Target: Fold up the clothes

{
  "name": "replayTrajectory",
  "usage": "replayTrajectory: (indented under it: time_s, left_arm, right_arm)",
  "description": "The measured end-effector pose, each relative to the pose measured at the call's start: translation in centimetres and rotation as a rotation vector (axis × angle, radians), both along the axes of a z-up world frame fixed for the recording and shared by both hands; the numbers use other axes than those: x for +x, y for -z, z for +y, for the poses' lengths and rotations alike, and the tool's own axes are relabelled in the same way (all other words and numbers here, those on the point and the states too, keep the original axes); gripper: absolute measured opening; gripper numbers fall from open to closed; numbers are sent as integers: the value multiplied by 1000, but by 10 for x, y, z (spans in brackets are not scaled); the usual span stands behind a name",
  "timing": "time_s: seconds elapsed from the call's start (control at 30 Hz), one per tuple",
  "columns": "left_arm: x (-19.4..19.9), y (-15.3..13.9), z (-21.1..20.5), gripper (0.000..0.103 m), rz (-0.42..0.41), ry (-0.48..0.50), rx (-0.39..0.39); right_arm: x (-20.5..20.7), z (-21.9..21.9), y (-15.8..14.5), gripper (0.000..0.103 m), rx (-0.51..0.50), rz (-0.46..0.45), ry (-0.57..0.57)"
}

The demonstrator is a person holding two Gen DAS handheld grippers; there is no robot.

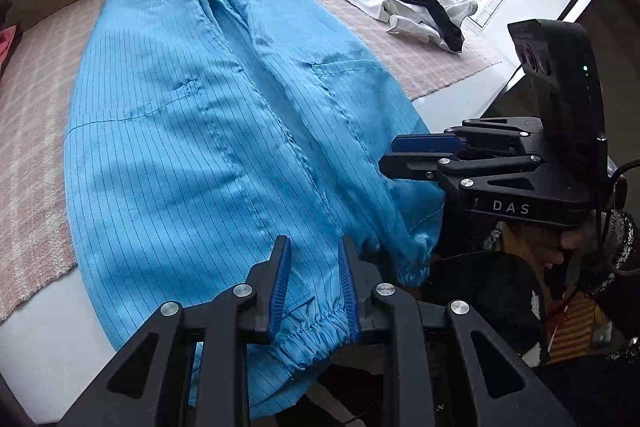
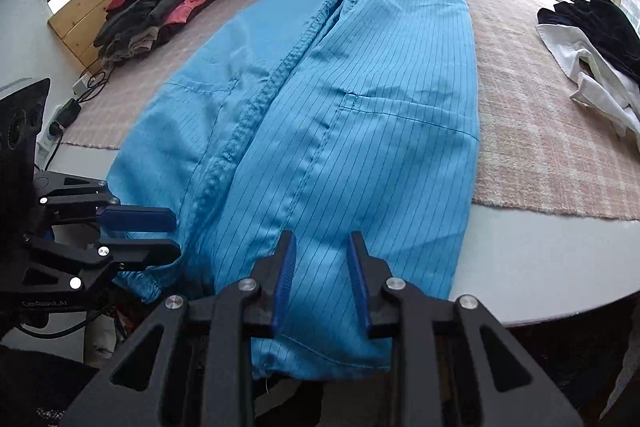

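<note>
A light blue pinstriped work coat [image 1: 192,131] lies flat and lengthwise on the table, collar at the far end by the window, front placket up the middle. In the left wrist view my left gripper [image 1: 315,243] hangs over the near end. Its jaws stand apart, and a gathered elastic cuff [image 1: 316,331] lies between them, not pinched. My right gripper [image 1: 387,151] hovers at the coat's right edge. In the right wrist view the right gripper [image 2: 322,239] is open over the coat [image 2: 360,147] near its hem, and the left gripper [image 2: 178,235] is at the left edge.
A heap of black and white clothes [image 2: 592,43] lies at the far right on the pink checked mat [image 2: 540,147]. Folded red and grey garments [image 2: 160,11] are stacked at the far left. The bare white table edge [image 2: 540,267] runs along the front. Cables and a power strip [image 2: 68,111] lie at the left.
</note>
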State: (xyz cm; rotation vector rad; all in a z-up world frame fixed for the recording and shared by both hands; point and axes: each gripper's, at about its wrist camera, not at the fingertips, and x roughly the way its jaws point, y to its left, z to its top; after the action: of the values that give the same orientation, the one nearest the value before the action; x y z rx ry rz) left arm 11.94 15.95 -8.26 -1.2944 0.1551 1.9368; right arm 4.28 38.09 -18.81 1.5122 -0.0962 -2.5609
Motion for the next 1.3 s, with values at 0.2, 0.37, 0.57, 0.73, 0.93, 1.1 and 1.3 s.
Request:
replayTrajectory:
  time_s: [0.2, 0.37, 0.57, 0.73, 0.93, 1.1, 1.3]
  left_arm:
    - [4, -2, 2, 23, -2, -12, -20]
    - [19, -27, -73, 36, 15, -165, -23]
    - [6, -9, -118, 36, -74, -308, -70]
    - [-8, 5, -102, 38, -100, -280, -81]
    - [-8, 9, -87, 45, -118, -219, -84]
    - [-9, 7, -82, 44, -119, -169, -117]
    - [-14, 11, -81, 5, -152, -121, -126]
  right_arm:
    - [-1, -3, -3, 26, 17, -8, -54]
    - [37, 38, -20, 40, -65, 46, 85]
    - [65, 89, -3, 53, -115, 16, 241]
    - [53, 91, 2, 54, -143, 35, 215]
    - [46, 69, 3, 54, -117, 41, 109]
    - [44, 37, 4, 54, -47, 59, -12]
    - [38, 32, 5, 19, -44, 57, -39]
